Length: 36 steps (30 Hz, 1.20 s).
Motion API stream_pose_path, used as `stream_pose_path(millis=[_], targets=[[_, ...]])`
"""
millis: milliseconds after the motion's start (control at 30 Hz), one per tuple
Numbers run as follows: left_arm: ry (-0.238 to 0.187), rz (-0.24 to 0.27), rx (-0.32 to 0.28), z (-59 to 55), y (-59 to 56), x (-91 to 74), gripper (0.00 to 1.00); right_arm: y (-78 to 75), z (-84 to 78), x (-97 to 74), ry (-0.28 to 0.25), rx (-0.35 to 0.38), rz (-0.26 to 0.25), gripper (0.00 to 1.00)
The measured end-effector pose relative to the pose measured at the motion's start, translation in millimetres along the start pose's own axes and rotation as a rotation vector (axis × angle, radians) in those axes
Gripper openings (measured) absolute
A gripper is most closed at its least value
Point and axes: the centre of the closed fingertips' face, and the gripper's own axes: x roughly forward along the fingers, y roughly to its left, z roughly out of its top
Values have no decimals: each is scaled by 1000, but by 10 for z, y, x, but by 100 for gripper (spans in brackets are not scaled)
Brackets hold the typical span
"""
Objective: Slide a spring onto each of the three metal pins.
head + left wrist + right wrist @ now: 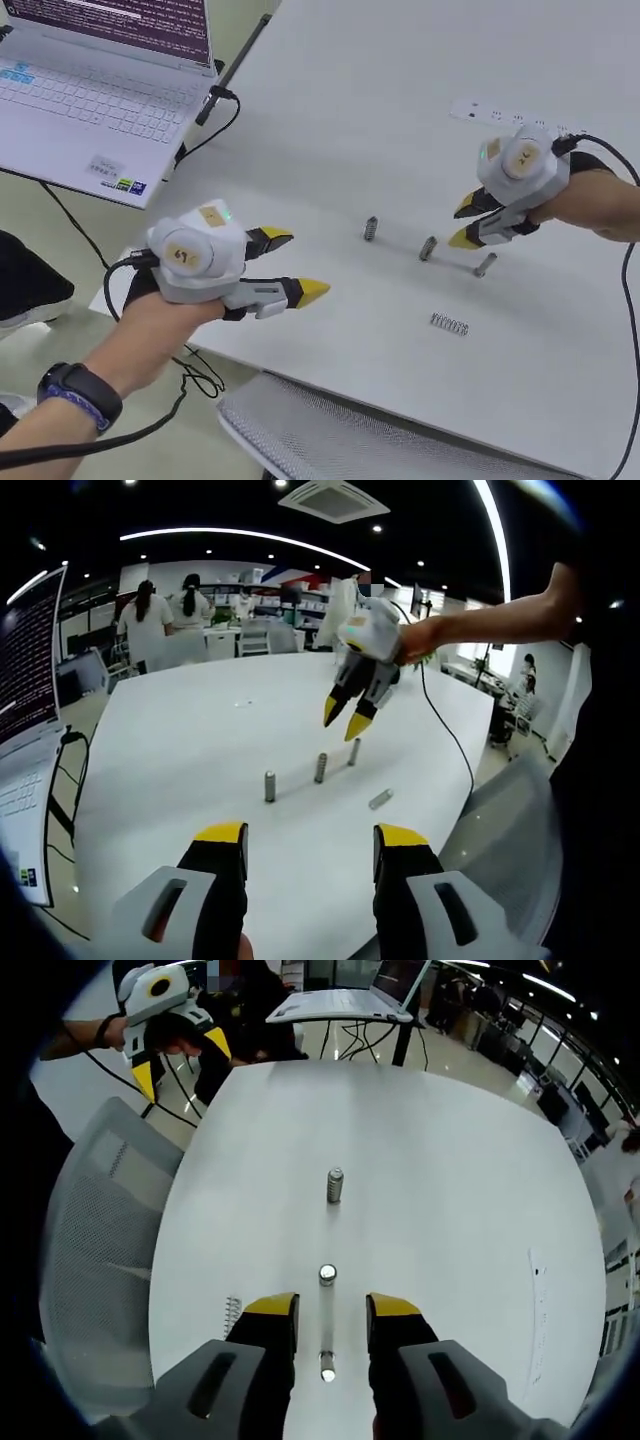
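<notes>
From the head view, the white table (330,120) carries three metal pins (427,248) standing in a row near the middle of its near edge. A loose spring (449,324) lies flat between that row and the edge. Whether any pin already wears a spring is too fine to make out. The left gripper (293,263) hovers over the table's near-left corner, claw released, nothing in it. The right gripper (463,224) hangs just above the pin at the right end, claw also spread. A laptop (100,100) sits at the far-left corner; its screen text and palm-rest stickers (118,177) are too small to read, as is the print on a white strip (500,114) toward the far edge.

In the left gripper view, its yellow-tipped jaws stand apart; beyond them are the pins (320,768), the spring (380,799) and the right gripper (341,720).

In the right gripper view, the jaws gape with the nearest of the pins (327,1365) between them, untouched; the spring (232,1315) lies by the table's edge, beside a grey mesh chair (100,1220).
</notes>
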Motion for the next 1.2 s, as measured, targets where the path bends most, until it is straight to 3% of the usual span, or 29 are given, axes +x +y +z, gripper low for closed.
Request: stream_pose_path(millis=[300, 500, 600, 900, 1200], targets=[[-3, -5, -6, -10, 1, 30, 45, -25, 21, -134, -131, 135, -64, 27], [-2, -13, -4, -13, -29, 65, 44, -50, 9, -275, -262, 259, -124, 28], [-1, -17, -6, -21, -43, 81, 44, -59, -56, -334, -291, 300, -156, 29], [-1, -27, 0, 10, -87, 111, 45, -43, -176, -432, -359, 394, -185, 31], [5, -39, 6, 20, -90, 169, 44, 33, -291, -485, -387, 450, -211, 37]])
